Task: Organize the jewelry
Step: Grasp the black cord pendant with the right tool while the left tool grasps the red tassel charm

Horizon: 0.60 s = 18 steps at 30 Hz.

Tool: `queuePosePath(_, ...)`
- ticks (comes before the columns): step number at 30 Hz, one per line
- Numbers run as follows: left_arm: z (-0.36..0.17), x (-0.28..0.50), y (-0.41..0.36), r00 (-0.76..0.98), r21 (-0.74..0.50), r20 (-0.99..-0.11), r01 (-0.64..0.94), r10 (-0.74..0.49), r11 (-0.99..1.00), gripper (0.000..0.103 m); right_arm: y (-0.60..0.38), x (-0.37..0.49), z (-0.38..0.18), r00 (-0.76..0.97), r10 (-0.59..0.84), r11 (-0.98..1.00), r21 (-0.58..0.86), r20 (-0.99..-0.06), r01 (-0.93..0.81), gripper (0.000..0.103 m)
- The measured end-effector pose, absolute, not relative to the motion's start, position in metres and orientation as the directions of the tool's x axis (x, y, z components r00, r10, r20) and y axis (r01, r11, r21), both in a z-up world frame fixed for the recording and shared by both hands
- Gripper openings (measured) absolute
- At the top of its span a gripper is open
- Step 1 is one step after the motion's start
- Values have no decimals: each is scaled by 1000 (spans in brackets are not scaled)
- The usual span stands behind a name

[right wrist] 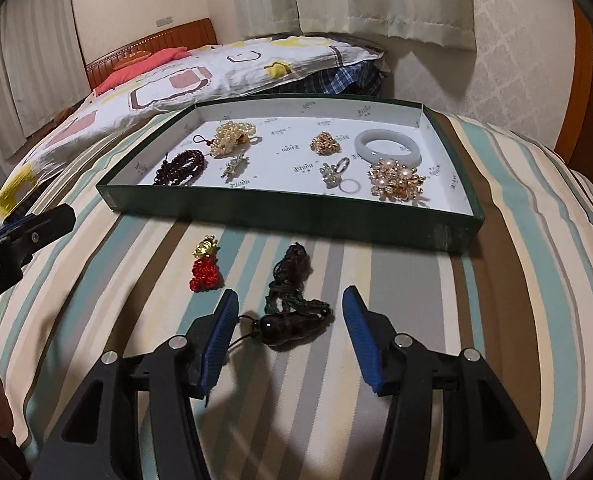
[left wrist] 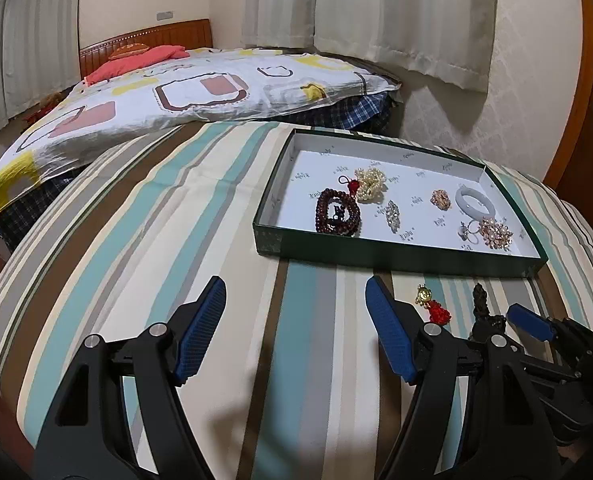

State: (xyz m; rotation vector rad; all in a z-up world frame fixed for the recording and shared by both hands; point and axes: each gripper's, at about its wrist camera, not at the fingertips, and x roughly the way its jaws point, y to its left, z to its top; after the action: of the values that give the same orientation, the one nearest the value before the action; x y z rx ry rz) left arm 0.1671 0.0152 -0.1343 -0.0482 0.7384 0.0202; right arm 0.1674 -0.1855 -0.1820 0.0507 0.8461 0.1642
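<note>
Now my right gripper [right wrist: 290, 334], jaws wide, straddles dark cord pendant [right wrist: 292, 320] on striped cloth [right wrist: 376, 280] before box [right wrist: 280, 216] near edge; I'd close low, gathering cord. Left gripper [left wrist: 296, 328] wide, empty.

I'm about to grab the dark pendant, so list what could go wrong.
1. The pendant's cord trails loose beside the right hand-held gripper; it could snag or drag.
2. The red charm lies close and may get knocked.
3. The tray is crowded; dropping in could tangle pieces.
</note>
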Motion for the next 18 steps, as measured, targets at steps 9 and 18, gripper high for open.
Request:
queuePosePath(9, -142, 167, 1, 719, -39, -695, 0, -28, 999, 71, -192, 160, -182, 651, 159, 986, 91, -742, -138, 32)
queuePosePath(18, -147, 169, -30, 699, -43, -712, 65, -76, 997, 70, -219, 156, -171, 683, 129, 992, 90, -719, -92, 32)
